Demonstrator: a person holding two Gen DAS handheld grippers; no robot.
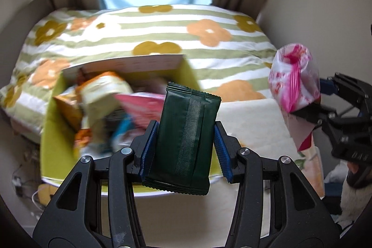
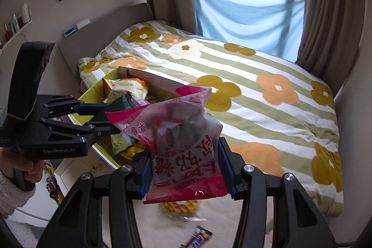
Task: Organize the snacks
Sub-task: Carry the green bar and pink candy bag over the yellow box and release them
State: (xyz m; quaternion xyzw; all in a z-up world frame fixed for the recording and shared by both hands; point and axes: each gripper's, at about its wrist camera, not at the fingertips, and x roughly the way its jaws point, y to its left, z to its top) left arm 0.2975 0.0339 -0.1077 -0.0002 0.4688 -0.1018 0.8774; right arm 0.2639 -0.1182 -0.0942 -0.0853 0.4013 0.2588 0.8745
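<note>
My left gripper (image 1: 184,134) is shut on a dark green snack packet (image 1: 186,143), held upright over the near edge of a yellow-green box (image 1: 50,131) full of snack bags. The left gripper also shows at the left of the right wrist view (image 2: 102,117). My right gripper (image 2: 186,166) is shut on a pink and clear snack bag (image 2: 183,143) with red lettering, held in the air to the right of the box (image 2: 93,91). In the left wrist view that bag (image 1: 293,78) and the right gripper (image 1: 309,113) are at the far right.
The box rests at the edge of a bed with a striped flower-print duvet (image 2: 267,108). A yellow snack bag (image 2: 179,207) and a chocolate bar (image 2: 197,239) lie on a pale surface below the right gripper. Curtains and a window stand behind the bed.
</note>
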